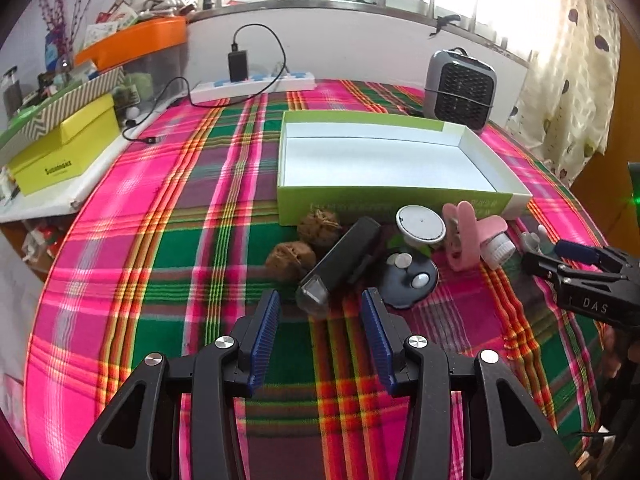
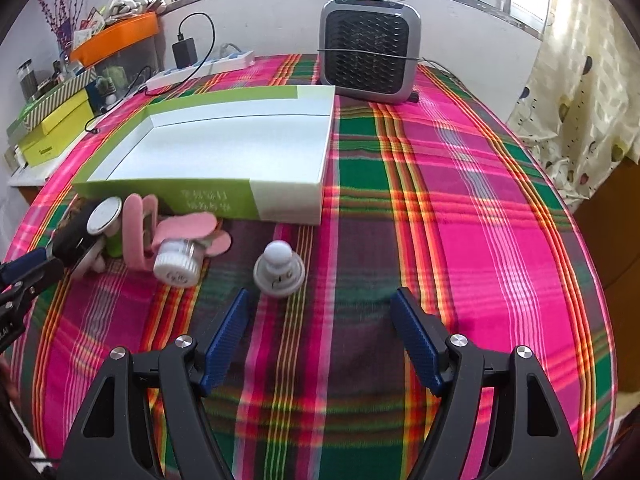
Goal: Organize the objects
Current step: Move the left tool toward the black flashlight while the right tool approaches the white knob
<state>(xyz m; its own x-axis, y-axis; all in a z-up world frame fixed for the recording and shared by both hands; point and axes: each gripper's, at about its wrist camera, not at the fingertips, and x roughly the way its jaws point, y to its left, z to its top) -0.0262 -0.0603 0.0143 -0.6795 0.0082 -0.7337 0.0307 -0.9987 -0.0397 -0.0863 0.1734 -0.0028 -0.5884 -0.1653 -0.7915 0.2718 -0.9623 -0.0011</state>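
Observation:
My left gripper (image 1: pixel 322 300) is open just in front of a black torch (image 1: pixel 340 264) that lies slanted, lens end between the fingertips. Two brown walnuts (image 1: pixel 290 260) lie to its left. A dark disc (image 1: pixel 412 280), a white round cap (image 1: pixel 420 224), a pink clip (image 1: pixel 466 236) and a white brush head (image 1: pixel 498 248) crowd against the shallow green-and-white box (image 1: pixel 340 200), whose inside is bare. My right gripper (image 2: pixel 320 300) is open wide, with a white knob-shaped piece (image 2: pixel 279 270) just beyond its left fingertip. The pink clip (image 2: pixel 138 236) and brush head (image 2: pixel 176 266) lie further left.
A grey heater (image 2: pixel 368 56) stands behind the box (image 2: pixel 160 196). A power strip (image 1: pixel 252 86) with charger and cable lies by the back wall. A yellow box (image 1: pixel 60 148) and orange tray (image 1: pixel 132 42) fill the left shelf. Bare plaid cloth (image 2: pixel 460 200) stretches to the right.

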